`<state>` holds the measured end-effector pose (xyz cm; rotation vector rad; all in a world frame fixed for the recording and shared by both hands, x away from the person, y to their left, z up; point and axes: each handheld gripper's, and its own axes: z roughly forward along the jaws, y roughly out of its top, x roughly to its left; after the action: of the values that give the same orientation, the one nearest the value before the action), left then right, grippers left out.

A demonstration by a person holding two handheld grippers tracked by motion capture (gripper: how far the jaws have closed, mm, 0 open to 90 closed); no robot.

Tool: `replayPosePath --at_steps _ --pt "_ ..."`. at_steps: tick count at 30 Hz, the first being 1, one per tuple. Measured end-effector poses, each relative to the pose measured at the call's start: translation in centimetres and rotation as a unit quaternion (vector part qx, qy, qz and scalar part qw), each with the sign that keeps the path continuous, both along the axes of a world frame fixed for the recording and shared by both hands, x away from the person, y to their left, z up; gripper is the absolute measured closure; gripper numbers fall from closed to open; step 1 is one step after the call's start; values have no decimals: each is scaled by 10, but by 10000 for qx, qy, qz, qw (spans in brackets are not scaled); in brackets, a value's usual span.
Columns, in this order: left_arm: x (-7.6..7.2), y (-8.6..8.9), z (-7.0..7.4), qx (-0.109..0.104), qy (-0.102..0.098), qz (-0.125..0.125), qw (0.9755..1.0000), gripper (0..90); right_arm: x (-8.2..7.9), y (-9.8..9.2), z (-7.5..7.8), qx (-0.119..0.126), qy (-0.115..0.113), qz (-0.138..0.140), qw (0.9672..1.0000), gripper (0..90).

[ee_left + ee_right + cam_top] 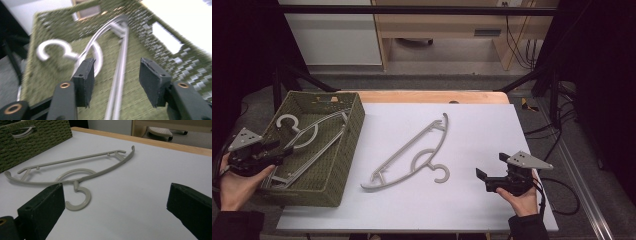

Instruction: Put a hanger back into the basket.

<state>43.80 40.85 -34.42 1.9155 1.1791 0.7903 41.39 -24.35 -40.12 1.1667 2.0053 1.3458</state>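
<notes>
A grey plastic hanger [405, 149] lies flat on the white table top, its hook [87, 196] pointing toward my right gripper. My right gripper [492, 165] rests low on the table at the right, open, with nothing between its jaws [115, 195]. A second grey hanger [307, 137] lies inside the green woven basket [354, 125] at the left. My left gripper [279, 150] hovers over the near left part of the basket, open. In the left gripper view its jaws [117, 67] stand apart above that hanger's long bar [120, 75], not touching it, and the hook [53, 45] lies beyond them.
The white sheet [472, 125] covers a wooden table whose far edge [432, 96] shows. Black frame posts and cables [557, 130] stand off the right side. Light wooden furniture [437, 30] sits on the floor behind the table.
</notes>
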Motion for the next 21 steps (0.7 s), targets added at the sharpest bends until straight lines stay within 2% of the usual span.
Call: replayPosePath --at_steps 1,4,5,6,9,11,12,13,18,21 --pt "-2 -10 3 -54 -67 -156 9998 413 0 0 0 -10 -3 -2 10000 19" --pt "-4 -29 5 -165 -198 -345 9991 360 0 0 0 -12 -15 1 10000 18" --pt "-4 -29 5 -165 -198 -345 9991 350 0 -1 0 -19 -28 2 10000 18" --pt "-6 -42 6 -183 -250 -470 9984 336 0 -1 1 -15 -28 0 10000 19" --pt "-7 -60 5 -177 -300 -635 9974 297 -1 -1 1 -10 -21 -6 10000 18" --pt "-7 -72 5 -217 -295 -771 9963 269 -1 -1 1 8 -20 15 10000 18" --pt "-7 -72 5 -217 -295 -771 9963 257 -1 -1 2 2 -28 22 10000 18" --pt "-8 -84 3 -268 -297 -900 9951 248 -1 0 2 8 -31 13 10000 18" --pt "-10 -113 0 -175 -270 -1199 9923 175 -1 -1 2 11 -57 11 10000 18" --pt "-11 -131 -4 -171 -172 -1427 9895 167 -1 -1 2 -13 -57 37 10000 19"
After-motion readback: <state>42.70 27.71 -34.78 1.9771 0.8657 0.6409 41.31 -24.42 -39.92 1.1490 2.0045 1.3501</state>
